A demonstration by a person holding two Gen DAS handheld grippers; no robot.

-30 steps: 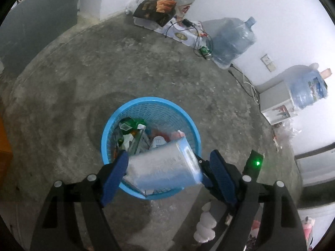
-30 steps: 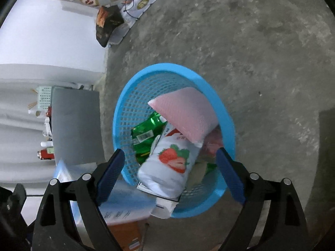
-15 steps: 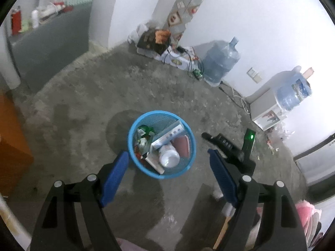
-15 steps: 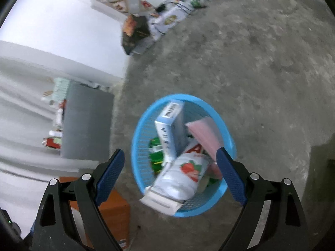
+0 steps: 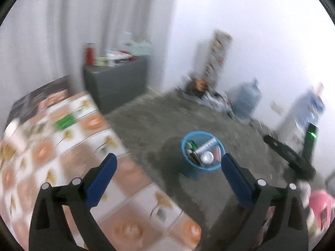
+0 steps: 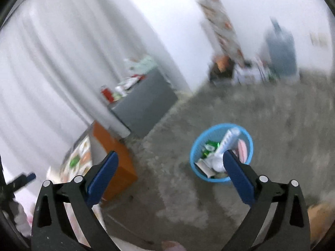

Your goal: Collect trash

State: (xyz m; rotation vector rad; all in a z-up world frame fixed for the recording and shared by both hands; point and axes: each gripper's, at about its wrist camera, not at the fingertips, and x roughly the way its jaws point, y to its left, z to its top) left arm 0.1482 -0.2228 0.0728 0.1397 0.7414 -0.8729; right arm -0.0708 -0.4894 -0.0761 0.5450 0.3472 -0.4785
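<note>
A blue mesh trash basket stands on the concrete floor, filled with cartons, a pink pack and green wrappers; it also shows in the right wrist view. My left gripper is open and empty, high above the floor, over the edge of a table with a floral cloth. A green wrapper lies on that cloth. My right gripper is open and empty, also raised well above the basket. Both views are motion-blurred.
A grey cabinet with bottles on top stands by the curtain. Water jugs and clutter line the far wall. An orange cabinet stands beside the table. The other gripper shows at right in the left wrist view.
My left gripper let go of the white carton into the basket. Both grippers have risen and tilted up away from the basket, and the left one has swung over the table.
</note>
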